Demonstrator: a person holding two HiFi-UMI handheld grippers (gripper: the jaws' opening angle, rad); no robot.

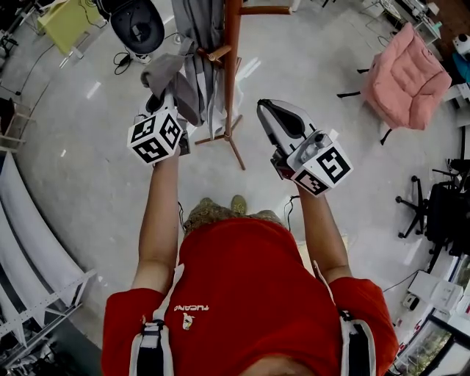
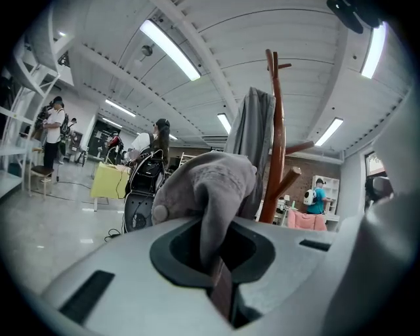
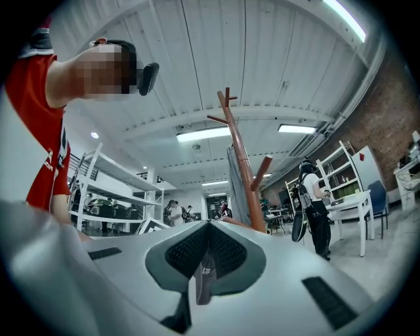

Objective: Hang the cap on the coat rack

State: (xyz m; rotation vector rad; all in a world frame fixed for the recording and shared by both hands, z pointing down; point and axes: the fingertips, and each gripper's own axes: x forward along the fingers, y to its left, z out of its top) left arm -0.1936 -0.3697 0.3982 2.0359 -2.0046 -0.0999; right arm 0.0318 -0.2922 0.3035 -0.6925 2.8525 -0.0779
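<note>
Open floor [image 1: 95,176] lies either side of the coat rack [image 1: 232,66] at top centre, where a grey garment [image 1: 197,22] hangs. In the head view the grey cap [image 1: 167,77] stretches up-right toward a low peg [image 1: 218,53]. The left tongs [image 2: 220,262] pinch its edge, crown button facing frame left. The right tongs [image 3: 205,262] are closed and empty.

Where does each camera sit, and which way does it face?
Head view: on the head, facing steeply down; red shirt, forearms, left tongs, right tongs show.
Left gripper view: on left tongs, looking up along them at pinched grey cap.
Right gripper view: on right tongs, looking up; red sleeve shows.
Shared: coat rack in all.
</note>
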